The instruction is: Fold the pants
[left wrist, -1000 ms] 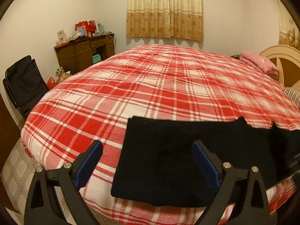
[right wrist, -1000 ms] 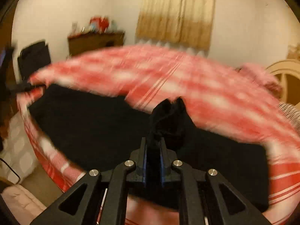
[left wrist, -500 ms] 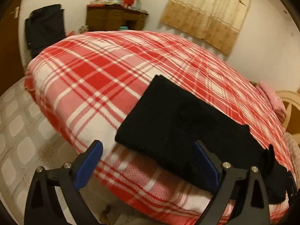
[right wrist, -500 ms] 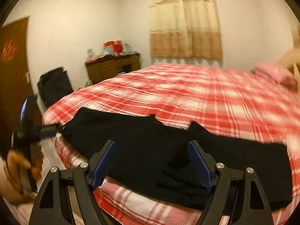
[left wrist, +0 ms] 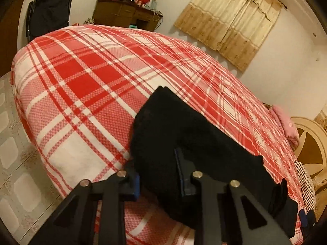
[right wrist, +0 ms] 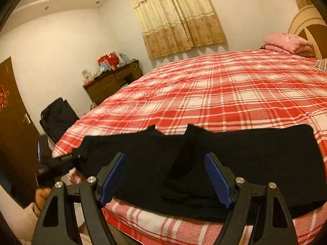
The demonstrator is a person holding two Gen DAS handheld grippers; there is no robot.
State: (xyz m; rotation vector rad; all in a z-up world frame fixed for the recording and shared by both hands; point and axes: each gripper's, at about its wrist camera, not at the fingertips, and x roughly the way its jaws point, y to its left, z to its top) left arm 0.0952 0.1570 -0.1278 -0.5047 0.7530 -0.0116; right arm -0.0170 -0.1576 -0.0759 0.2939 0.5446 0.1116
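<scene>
Black pants lie lengthwise along the near edge of the bed with the red plaid blanket, with a raised fold near their middle. My right gripper is open and empty, held just above the pants' middle. My left gripper has closed on the left end of the pants, with black cloth bunched between its blue pads. The left gripper also shows in the right wrist view, at the pants' left end.
A wooden dresser with clutter stands by the far wall, beside a black folding chair. A pink pillow and headboard are at the bed's right end. Tiled floor lies left of the bed.
My right gripper let go of the pants' middle and opened. My left gripper moved in to the left end of the pants and closed on the cloth.
</scene>
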